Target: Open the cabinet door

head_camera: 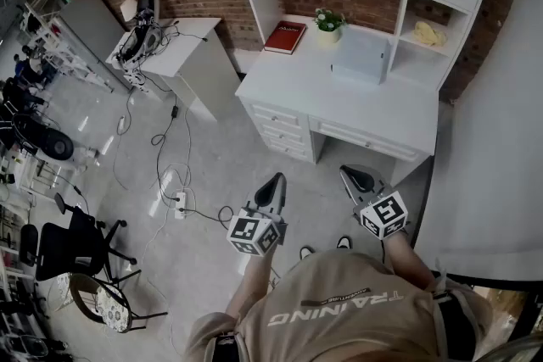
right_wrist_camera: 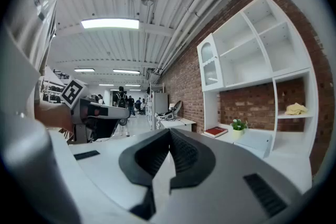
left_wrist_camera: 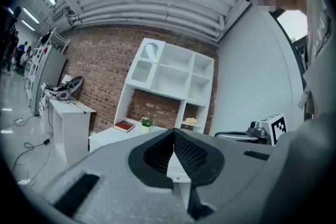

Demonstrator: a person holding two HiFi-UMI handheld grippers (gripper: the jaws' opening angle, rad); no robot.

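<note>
Right gripper view: tool (right_wrist_camera: 169, 136) closed, empty

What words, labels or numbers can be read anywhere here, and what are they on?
"TRAINING": on the person's shirt, upside down in the head view.
Smaller line beside it on the shirt: too small to read.
Red book cover: print too blurred to read.
Marker cubes: black-and-white square patterns only, no words.
</note>
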